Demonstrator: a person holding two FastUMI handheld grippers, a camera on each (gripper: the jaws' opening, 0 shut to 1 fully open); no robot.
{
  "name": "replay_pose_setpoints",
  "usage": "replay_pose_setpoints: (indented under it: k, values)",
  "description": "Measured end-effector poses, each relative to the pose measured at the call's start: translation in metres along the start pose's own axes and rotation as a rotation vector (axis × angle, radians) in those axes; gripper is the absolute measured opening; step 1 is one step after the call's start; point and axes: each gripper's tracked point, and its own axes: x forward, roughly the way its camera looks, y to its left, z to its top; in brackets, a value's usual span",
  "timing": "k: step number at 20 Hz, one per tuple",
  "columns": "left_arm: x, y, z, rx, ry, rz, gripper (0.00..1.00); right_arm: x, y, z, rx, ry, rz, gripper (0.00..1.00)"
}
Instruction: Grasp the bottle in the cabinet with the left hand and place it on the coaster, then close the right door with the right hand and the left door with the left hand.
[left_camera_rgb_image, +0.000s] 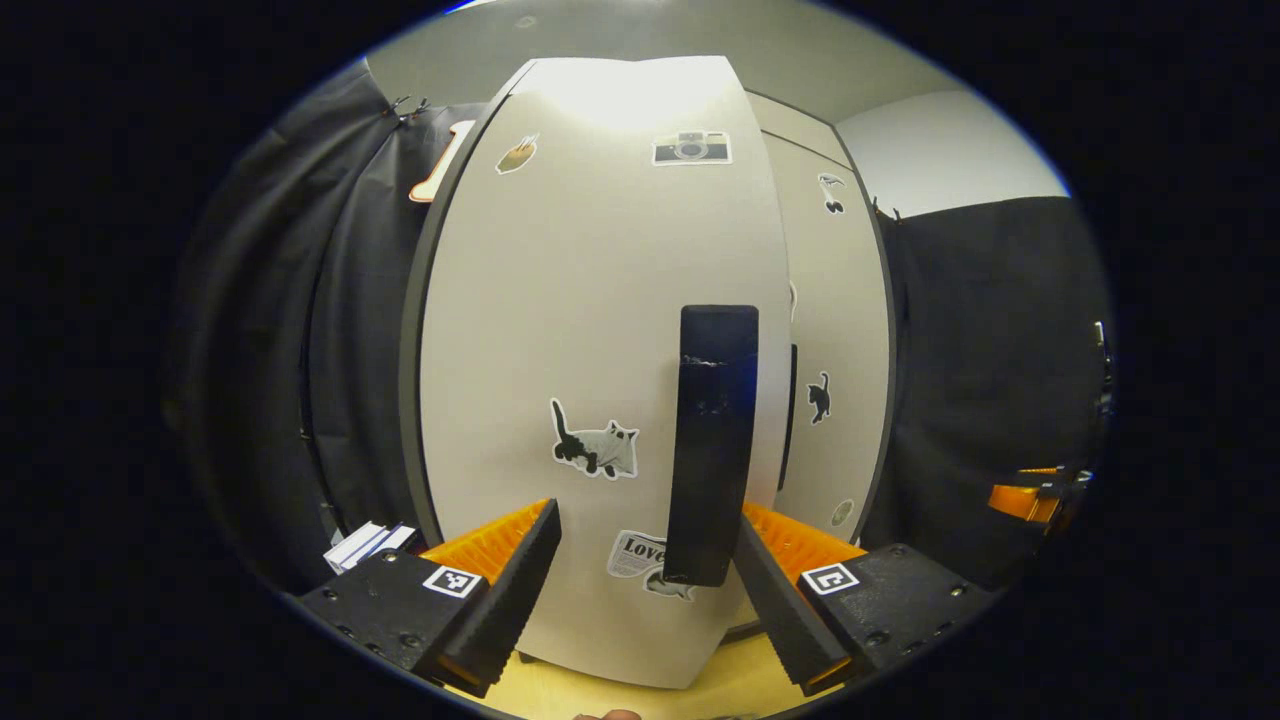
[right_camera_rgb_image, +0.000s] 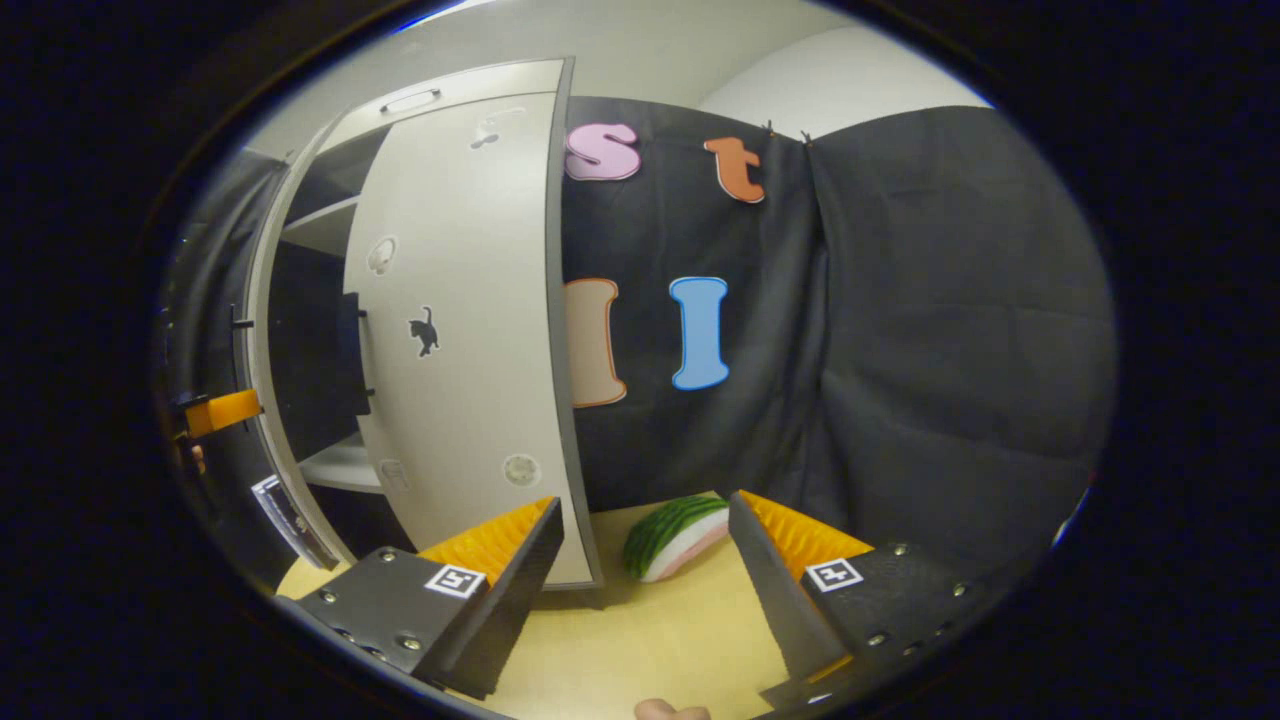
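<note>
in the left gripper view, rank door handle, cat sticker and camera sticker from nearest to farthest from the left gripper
1. Door handle: its lower end sits by the right finger of the left gripper.
2. Cat sticker: mid door, left of the handle.
3. Camera sticker: near the door's top.

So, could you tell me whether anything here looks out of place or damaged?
Nothing looks damaged or spilled. In the right gripper view the right cabinet door stands ajar, shelves showing behind it, and a watermelon slice lies on the tabletop beside it. The left claw is open at the left door's black handle.

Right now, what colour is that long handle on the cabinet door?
Black, against the pale grey door. The handle shows best in the left gripper view.
</note>
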Motion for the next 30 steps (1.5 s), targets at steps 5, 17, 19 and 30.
replay_pose_setpoints:
  k: [5, 17, 19, 30]
  values:
    - [0.020, -0.005, -0.002, 0.017, 0.004, -0.018, 1.00, -0.001, -0.017, 0.003, 0.008, -0.007, -0.035, 1.00]
    - [0.059, -0.011, -0.005, 0.018, 0.015, -0.019, 1.00, 0.001, -0.050, -0.001, 0.030, 0.001, -0.117, 1.00]
    - [0.063, -0.011, -0.005, 0.023, 0.011, -0.008, 1.00, 0.003, -0.053, -0.001, 0.034, 0.004, -0.120, 1.00]
    - [0.077, -0.011, -0.008, 0.057, 0.006, -0.005, 1.00, 0.014, -0.053, -0.008, 0.032, 0.019, -0.113, 1.00]
